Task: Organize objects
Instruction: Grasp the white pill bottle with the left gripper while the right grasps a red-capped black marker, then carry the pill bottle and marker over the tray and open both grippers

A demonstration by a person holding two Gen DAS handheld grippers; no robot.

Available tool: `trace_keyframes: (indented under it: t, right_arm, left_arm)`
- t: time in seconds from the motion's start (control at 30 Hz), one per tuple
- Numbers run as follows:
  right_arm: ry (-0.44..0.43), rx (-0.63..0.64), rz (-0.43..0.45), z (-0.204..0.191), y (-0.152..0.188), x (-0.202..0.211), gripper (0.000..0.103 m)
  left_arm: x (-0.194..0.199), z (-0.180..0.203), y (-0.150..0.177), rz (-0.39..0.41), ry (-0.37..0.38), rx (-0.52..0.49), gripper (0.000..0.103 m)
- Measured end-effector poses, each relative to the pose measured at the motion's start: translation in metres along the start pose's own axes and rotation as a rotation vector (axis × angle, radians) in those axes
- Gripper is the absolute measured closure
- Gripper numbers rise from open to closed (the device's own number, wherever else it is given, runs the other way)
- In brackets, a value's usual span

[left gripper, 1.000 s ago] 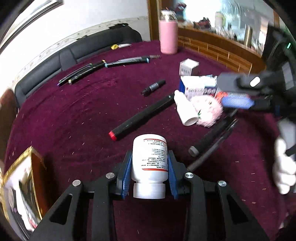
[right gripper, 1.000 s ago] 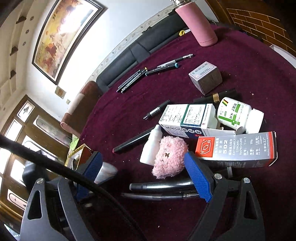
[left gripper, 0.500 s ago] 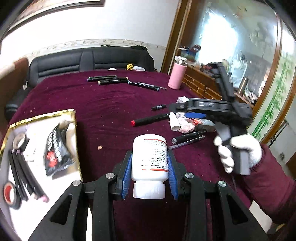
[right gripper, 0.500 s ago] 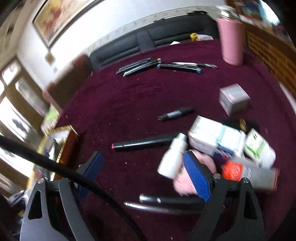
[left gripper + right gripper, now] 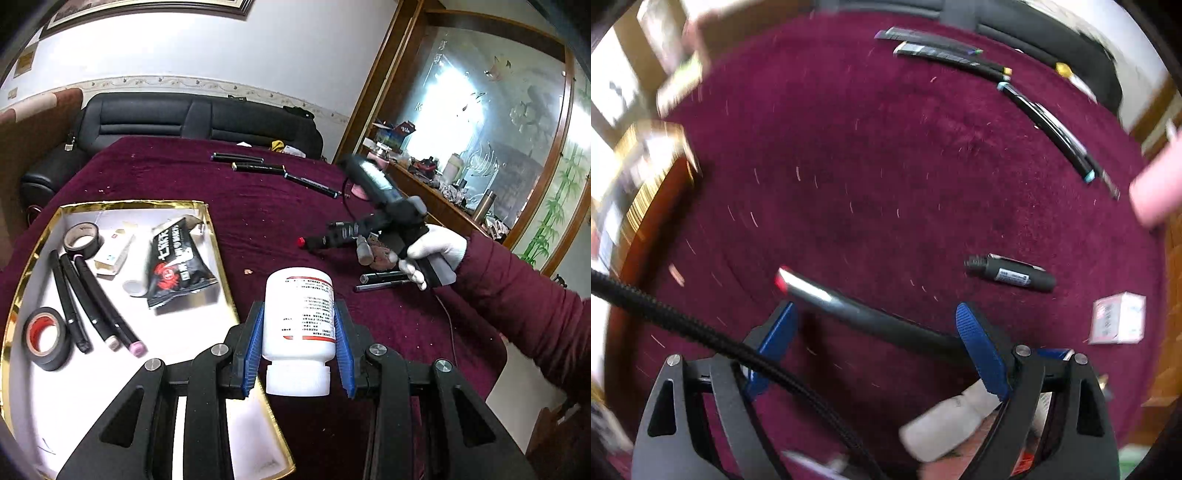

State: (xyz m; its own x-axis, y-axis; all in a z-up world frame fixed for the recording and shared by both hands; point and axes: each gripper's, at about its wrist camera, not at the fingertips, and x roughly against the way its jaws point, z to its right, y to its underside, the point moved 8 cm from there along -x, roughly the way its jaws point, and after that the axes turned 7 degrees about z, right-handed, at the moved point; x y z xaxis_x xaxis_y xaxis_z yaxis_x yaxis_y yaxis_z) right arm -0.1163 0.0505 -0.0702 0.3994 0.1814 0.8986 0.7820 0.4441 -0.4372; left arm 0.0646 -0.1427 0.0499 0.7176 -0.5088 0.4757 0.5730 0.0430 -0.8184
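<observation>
My left gripper [image 5: 299, 343] is shut on a white pill bottle [image 5: 300, 325], cap toward the camera, held above the right edge of the gold-rimmed white tray [image 5: 218, 236]. My right gripper [image 5: 875, 332] is open and empty, low over a long black marker with a red tip [image 5: 857, 310] that lies between its jaws on the maroon cloth. The right gripper also shows in the left wrist view [image 5: 332, 236], held by a gloved hand above the marker [image 5: 314, 242].
The tray holds tape rolls [image 5: 44, 338], several black markers [image 5: 92, 302], a black packet [image 5: 175, 262] and a small box [image 5: 112, 253]. A short black marker [image 5: 1012, 275], a small white box [image 5: 1117, 323], a white dropper bottle [image 5: 949, 421], far pens [image 5: 945, 51] and a pink flask [image 5: 1156, 184] are on the cloth.
My left gripper pulled back and swung left with the bottle, bringing the tray into view. My right gripper moved forward from the pile of boxes and lowered over the red-tipped marker.
</observation>
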Motion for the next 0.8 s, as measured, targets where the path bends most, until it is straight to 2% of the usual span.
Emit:
trace_keyframes:
  t: [0.03,0.13,0.17,0.2,0.27,0.33,0.5,0.6,0.73,0.8]
  right_arm:
    - [-0.004,0.039,0.033,-0.002,0.001,0.004,0.016]
    - [-0.049,0.037,0.027,-0.001,0.007,0.005,0.028]
    - [-0.035,0.025,0.032,0.003,0.008,0.006,0.044]
    - [-0.018,0.016,0.029,0.008,0.008,0.007,0.050]
    - [-0.014,-0.038,0.022,0.018,0.008,0.010,0.080]
    - [-0.012,-0.072,0.013,0.026,0.008,0.009,0.090]
    - [-0.031,-0.136,0.042,0.034,0.010,0.012,0.091]
    - [-0.026,-0.132,0.034,0.035,0.013,0.014,0.090]
    - [0.053,-0.059,0.066,0.030,0.005,0.019,0.091]
    - [0.089,-0.064,0.089,0.030,0.005,0.021,0.091]
  left_arm:
    - [0.000,-0.002,0.000,0.002,-0.002,0.004,0.072]
    - [-0.003,-0.009,-0.001,0.005,0.003,0.026,0.072]
    - [-0.005,-0.011,-0.001,0.004,0.001,0.031,0.072]
    - [-0.006,-0.015,0.001,0.002,-0.001,0.040,0.073]
    - [-0.007,-0.019,0.003,-0.002,-0.004,0.056,0.073]
    - [-0.009,-0.024,0.005,-0.009,-0.013,0.072,0.073]
    - [-0.005,-0.032,0.010,-0.008,-0.040,0.095,0.073]
    - [-0.001,-0.037,0.013,-0.008,-0.052,0.113,0.073]
    - [0.003,-0.039,0.013,0.002,-0.065,0.125,0.073]
    - [0.008,-0.040,0.014,0.011,-0.072,0.126,0.072]
